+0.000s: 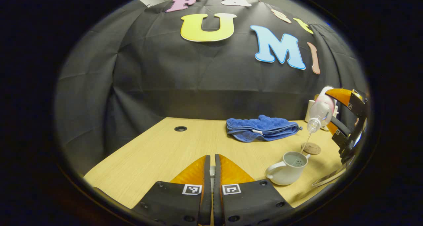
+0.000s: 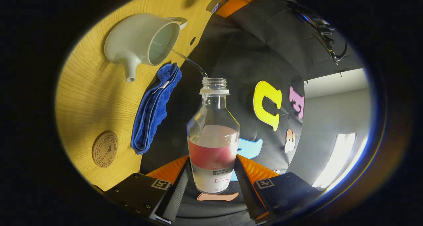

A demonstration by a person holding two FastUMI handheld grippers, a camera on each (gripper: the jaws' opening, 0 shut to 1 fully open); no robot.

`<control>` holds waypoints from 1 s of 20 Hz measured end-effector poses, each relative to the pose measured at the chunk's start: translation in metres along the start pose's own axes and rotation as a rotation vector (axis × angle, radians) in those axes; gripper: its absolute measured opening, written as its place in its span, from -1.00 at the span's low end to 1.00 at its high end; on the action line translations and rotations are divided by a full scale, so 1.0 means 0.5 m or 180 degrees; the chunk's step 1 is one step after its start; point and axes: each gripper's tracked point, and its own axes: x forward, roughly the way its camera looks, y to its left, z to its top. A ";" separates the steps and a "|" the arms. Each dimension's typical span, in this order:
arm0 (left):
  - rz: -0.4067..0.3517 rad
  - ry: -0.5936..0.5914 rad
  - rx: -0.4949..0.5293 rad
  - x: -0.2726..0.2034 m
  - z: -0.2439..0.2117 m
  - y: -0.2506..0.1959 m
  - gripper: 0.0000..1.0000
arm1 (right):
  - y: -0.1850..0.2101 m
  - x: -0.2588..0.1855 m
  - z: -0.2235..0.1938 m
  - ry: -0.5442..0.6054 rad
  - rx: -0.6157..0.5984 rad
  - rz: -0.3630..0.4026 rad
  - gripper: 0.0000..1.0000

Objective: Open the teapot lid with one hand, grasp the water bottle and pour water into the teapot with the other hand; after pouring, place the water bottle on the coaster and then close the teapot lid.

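Observation:
The white teapot (image 1: 287, 169) stands open on the wooden table (image 1: 148, 153), right of my left gripper (image 1: 211, 157). That gripper's fingers are pressed together on a small pale piece, the teapot lid (image 1: 211, 170), which is mostly hidden. My right gripper (image 1: 333, 112) holds the clear water bottle (image 1: 320, 112) tilted mouth-down above the teapot. A thin stream of water (image 1: 305, 143) falls into the pot. In the right gripper view my right gripper (image 2: 213, 160) is shut on the bottle (image 2: 213, 133) at its label, and the stream (image 2: 188, 59) arcs into the teapot (image 2: 138, 41). The round cork coaster (image 1: 311, 148) (image 2: 104, 149) lies bare beside the pot.
A folded blue towel (image 1: 261, 128) (image 2: 155, 108) lies at the back of the table, behind the teapot. A white box (image 1: 310, 108) stands at the back right behind the bottle. A round cable hole (image 1: 180, 128) sits at the table's back left.

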 end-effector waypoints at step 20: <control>-0.0048 0.0016 -0.0001 -0.001 -0.002 -0.008 -0.81 | -0.003 -0.003 0.029 -0.0137 -0.0373 -0.0035 0.56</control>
